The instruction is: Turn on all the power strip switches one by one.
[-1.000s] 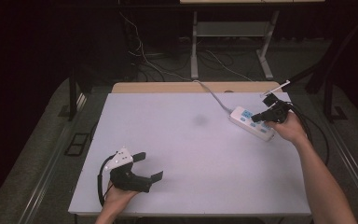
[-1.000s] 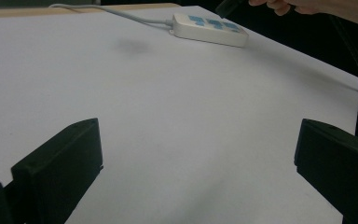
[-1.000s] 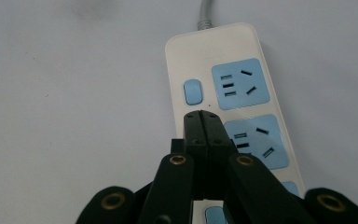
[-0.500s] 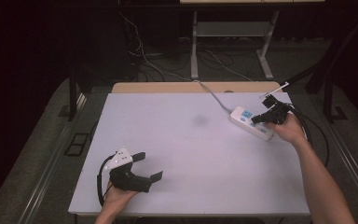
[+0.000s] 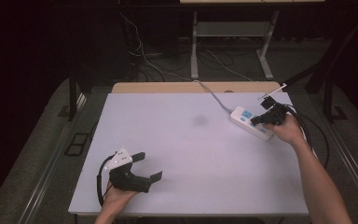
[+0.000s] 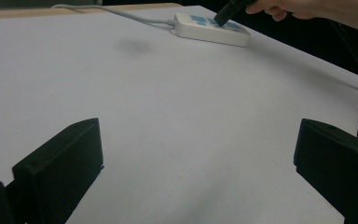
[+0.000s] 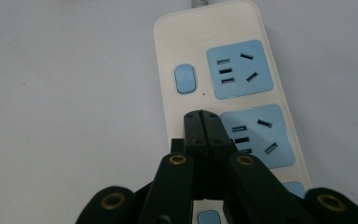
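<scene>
Right gripper view: right tool (image 7: 203,116) jaws pressed together, tips over power strip (image 7: 223,60); beside blue switch (image 7: 185,78)
Left tool (image 5: 147,166): jaws wide apart, nothing between; resting on counter (image 5: 191,154)

The power strip (image 7: 223,116) runs under the right gripper (image 7: 201,116) — its near end hidden, one switch half-covered.

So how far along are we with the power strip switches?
Done: the right tool is shut, with nothing between its jaws, and already sits over the power strip. In hand: its tip is between two blue switches, the far one uncovered; contact can't be judged. Left: any press itself. The left tool is open near the table front edge.
</scene>
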